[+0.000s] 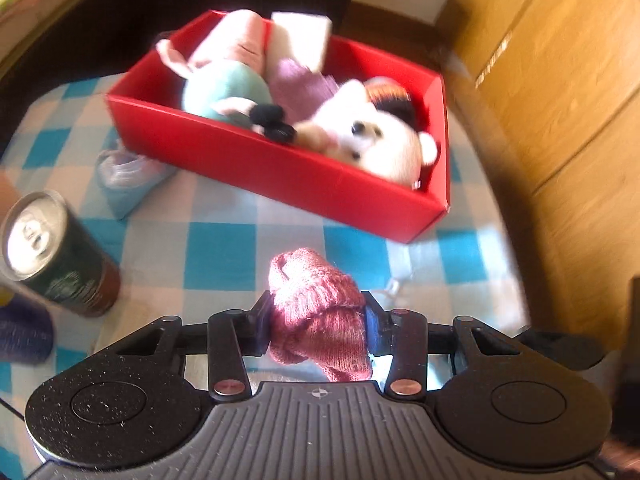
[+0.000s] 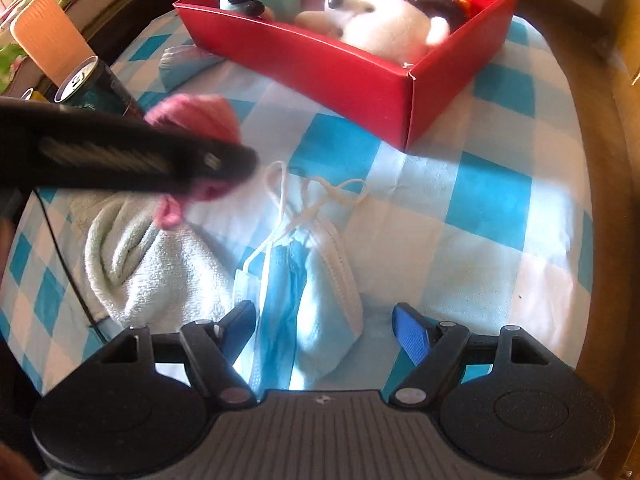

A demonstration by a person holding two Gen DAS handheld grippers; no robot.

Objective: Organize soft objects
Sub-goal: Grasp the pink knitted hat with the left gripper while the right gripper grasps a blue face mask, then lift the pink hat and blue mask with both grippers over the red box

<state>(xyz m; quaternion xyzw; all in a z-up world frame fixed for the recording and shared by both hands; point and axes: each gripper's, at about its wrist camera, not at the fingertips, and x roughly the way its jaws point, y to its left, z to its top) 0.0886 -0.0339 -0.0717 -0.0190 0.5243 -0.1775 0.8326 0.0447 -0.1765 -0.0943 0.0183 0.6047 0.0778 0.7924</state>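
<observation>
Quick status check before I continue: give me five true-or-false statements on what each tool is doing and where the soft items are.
1. The left tool is shut on the pink knitted item. True.
2. The right tool grips a face mask. False: it is open, with the blue face mask lying between its fingers.
3. The white plush toy lies in the red box. True.
4. The drink can lies on its side. False: it stands upright.
5. The white towel is in the box. False: it lies on the checked cloth.
</observation>
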